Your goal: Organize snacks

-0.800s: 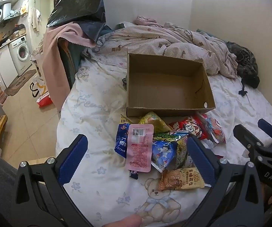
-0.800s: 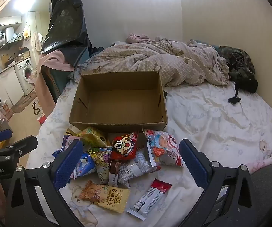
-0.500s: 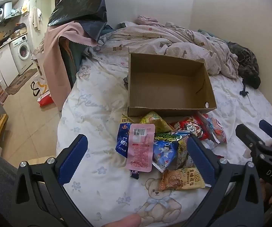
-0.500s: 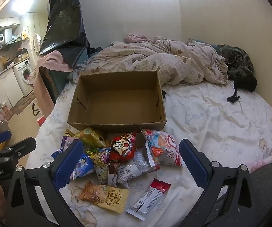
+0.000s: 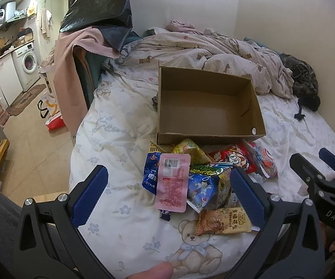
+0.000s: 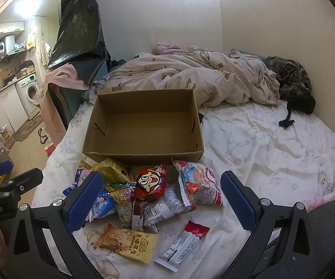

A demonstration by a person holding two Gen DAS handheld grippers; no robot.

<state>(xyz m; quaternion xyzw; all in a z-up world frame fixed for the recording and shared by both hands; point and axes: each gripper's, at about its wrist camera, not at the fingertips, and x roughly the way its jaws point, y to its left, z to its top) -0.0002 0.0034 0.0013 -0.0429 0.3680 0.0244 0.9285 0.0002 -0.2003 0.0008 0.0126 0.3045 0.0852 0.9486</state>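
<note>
Left gripper (image 5: 168, 191) spread wide, glossy crinkled snack packets (image 5: 204, 181), empty rectangular cardboard box (image 5: 208, 107)

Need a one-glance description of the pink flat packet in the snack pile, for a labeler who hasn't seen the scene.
Find the open cardboard box on the bed; the snack pile lies against its near wall. On the pile's left edge in the left wrist view lies the pink packet, flat and barcode up. It is the only plain pale pink, flat pouch; its neighbours are puffy and busily printed.
</note>
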